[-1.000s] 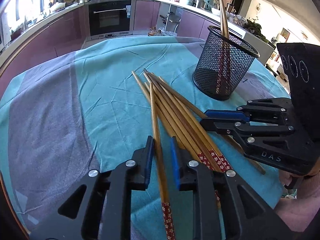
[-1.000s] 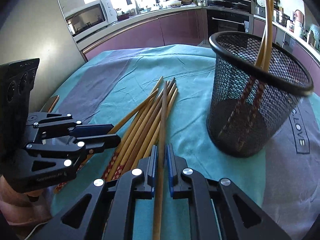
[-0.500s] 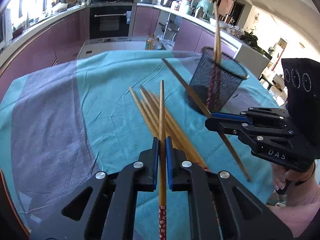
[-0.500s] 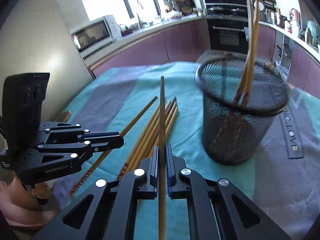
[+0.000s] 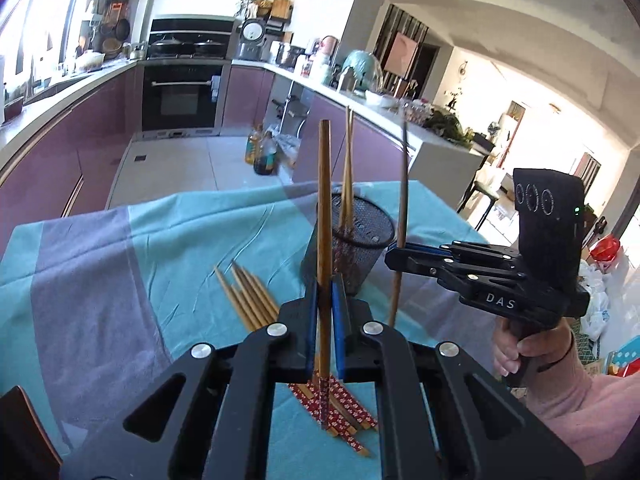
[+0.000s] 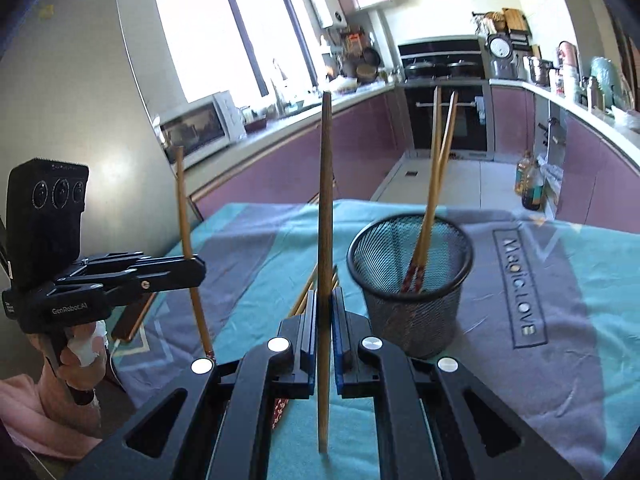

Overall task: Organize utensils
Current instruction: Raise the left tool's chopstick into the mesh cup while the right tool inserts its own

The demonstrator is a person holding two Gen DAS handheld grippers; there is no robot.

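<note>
In the left wrist view my left gripper [image 5: 324, 292] is shut on a wooden chopstick [image 5: 324, 200] that stands nearly upright, its red patterned end down. To its right my right gripper [image 5: 394, 254] is shut on a darker chopstick [image 5: 402, 220], close beside the black mesh cup [image 5: 360, 256]. The right wrist view shows the right gripper [image 6: 324, 300] clamped on its chopstick [image 6: 325, 200], with the left gripper [image 6: 196, 270] at the left holding its own chopstick [image 6: 184, 208]. The mesh cup [image 6: 408, 300] holds two chopsticks [image 6: 436, 184]. Several loose chopsticks [image 5: 252, 300] lie on the cloth below.
A teal and grey tablecloth [image 6: 520, 320] covers the table, whose far edge drops to the kitchen floor. A brown flat object [image 6: 132, 316] lies at the table's left side. A hand in a pink sleeve [image 5: 560, 384] holds the right gripper. Purple cabinets and an oven stand beyond.
The left gripper's jaws closed on a chopstick from the pile. Both grippers rose off the table, and each chopstick swung from lying flat to nearly upright.
</note>
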